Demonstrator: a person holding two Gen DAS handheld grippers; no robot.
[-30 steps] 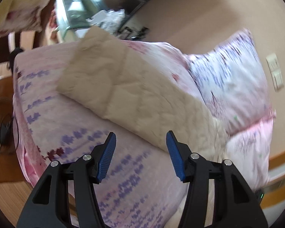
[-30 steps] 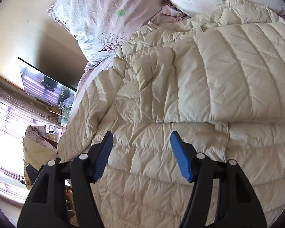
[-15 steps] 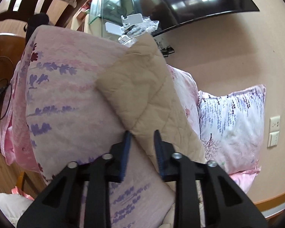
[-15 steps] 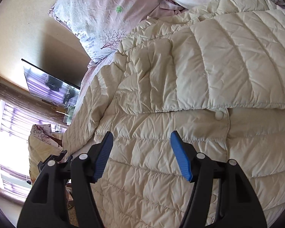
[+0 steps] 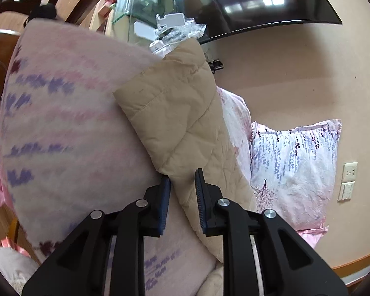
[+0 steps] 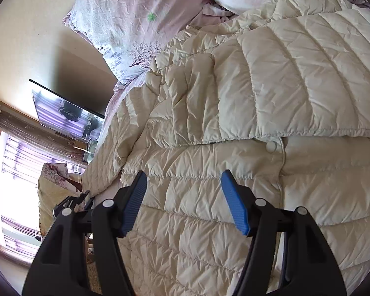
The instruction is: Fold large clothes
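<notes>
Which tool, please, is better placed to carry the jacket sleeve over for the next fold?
Left, probably. The left tool is closed on the edge of the beige sleeve, which lies over the floral bedding. The right tool is open above the jacket body, holding nothing.

Cream quilted jacket point(image 6: 271, 93); pink, purple-flowered bedspread point(image 5: 61, 133).

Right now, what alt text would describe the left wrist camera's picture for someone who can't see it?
The left gripper has closed its blue-padded fingers on the edge of a beige quilted jacket sleeve lying across a pink floral bedspread. Behind are a floral pillow against a beige wall and a dark television.
</notes>
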